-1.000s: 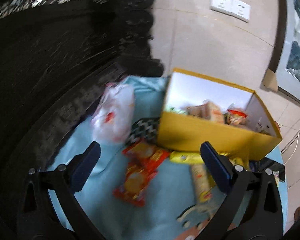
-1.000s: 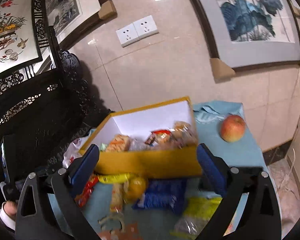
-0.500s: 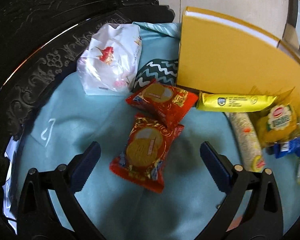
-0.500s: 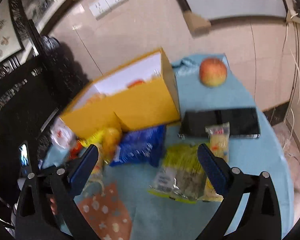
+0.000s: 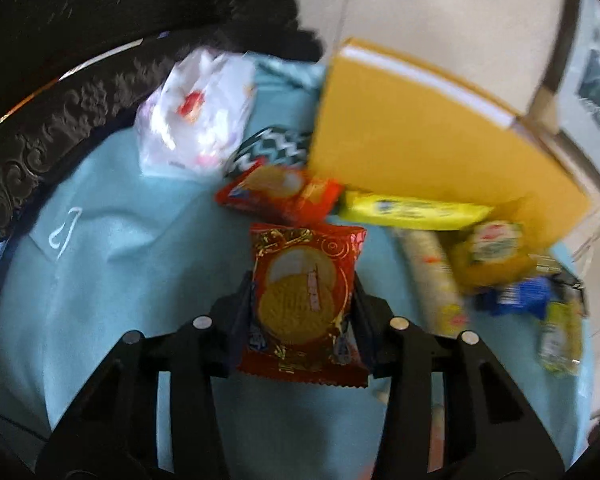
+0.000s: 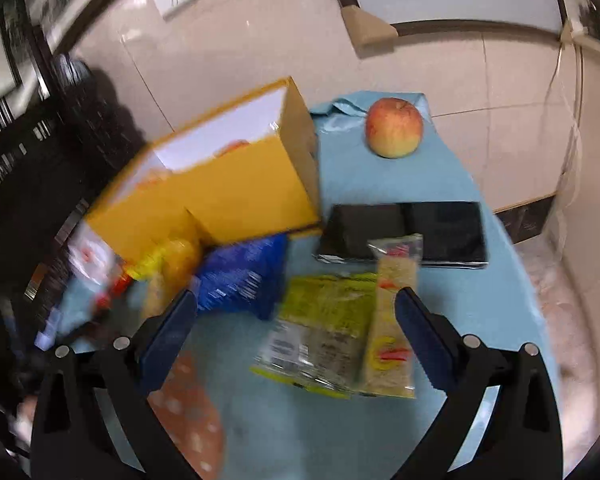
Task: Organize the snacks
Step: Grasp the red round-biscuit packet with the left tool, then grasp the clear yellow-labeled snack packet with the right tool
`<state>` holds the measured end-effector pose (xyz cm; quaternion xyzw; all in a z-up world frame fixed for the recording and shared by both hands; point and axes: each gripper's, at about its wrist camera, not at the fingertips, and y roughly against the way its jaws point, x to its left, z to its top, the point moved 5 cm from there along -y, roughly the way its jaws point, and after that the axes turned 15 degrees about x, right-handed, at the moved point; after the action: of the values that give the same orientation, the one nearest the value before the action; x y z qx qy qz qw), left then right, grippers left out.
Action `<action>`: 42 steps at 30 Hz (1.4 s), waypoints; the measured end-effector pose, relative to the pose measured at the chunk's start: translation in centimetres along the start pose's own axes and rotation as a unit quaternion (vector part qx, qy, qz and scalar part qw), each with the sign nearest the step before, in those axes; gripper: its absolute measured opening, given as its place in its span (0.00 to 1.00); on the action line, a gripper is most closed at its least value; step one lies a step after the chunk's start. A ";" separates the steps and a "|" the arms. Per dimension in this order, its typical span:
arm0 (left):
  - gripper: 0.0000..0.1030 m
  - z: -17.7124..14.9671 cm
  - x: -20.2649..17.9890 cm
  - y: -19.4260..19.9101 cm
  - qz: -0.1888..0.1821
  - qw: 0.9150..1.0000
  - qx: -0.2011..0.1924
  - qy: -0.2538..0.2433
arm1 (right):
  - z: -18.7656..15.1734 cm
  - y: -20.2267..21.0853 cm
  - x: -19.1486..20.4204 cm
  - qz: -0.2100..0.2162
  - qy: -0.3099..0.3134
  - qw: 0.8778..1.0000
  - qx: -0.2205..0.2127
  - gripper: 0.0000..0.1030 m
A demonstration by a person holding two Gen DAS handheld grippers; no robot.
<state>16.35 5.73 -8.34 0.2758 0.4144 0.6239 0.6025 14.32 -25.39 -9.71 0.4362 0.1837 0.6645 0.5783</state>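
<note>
A round table draped in a light blue cloth (image 6: 452,184) carries a yellow box (image 6: 236,196) standing toward its far edge by the wall, with a dark tablet (image 6: 440,228) lying beside the box's right corner. A green packet (image 6: 324,336) lies near the front edge between the widely spread fingers of the right gripper (image 6: 296,328). The left gripper (image 5: 302,304) is clamped on a red biscuit packet (image 5: 304,300); a second red packet (image 5: 276,194) lies beyond, touching the box's near wall.
</note>
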 end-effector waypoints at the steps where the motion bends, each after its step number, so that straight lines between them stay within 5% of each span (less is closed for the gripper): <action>1: 0.43 -0.3 -0.5 0.4 -0.012 1.000 -0.002 -0.003 | -0.1 -0.3 0.0 -0.020 0.007 1.000 0.006 0.97; 5: 0.43 -1.3 -3.0 0.6 -0.030 0.999 0.003 -0.036 | -0.8 -2.7 -0.3 -0.067 0.016 0.997 0.042 0.97; 12: 0.44 -1.7 -4.4 0.0 -0.044 0.998 0.004 -0.047 | -1.1 -3.0 1.7 -0.047 0.056 0.997 0.007 0.97; 15: 0.44 -1.7 -4.4 -0.6 -0.046 0.997 0.003 -0.055 | -1.4 -4.5 1.5 -0.053 0.054 0.996 0.043 0.89; 16: 0.44 -1.7 -4.5 -0.8 -0.046 0.997 0.003 -0.059 | -1.6 -5.6 1.2 -0.067 0.054 0.994 0.070 0.80; 27: 0.44 -2.2 -5.5 -0.7 -0.085 0.993 0.016 -0.081 | -1.9 -7.4 2.2 -0.162 0.070 0.983 0.052 0.78; 32: 0.44 -2.5 -5.8 -0.5 -0.088 0.992 0.015 -0.084 | -2.2 -7.4 2.7 -0.161 0.079 0.982 0.058 0.60; 42: 0.44 -2.1 -5.1 -1.4 -0.081 0.994 0.021 -0.066 | -3.0 -4.4 3.6 -0.097 0.063 0.992 0.047 0.58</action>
<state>15.93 0.29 -9.75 0.2940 0.4079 0.5445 0.6714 14.81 -20.08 -13.35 0.4005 0.2924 0.6216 0.6064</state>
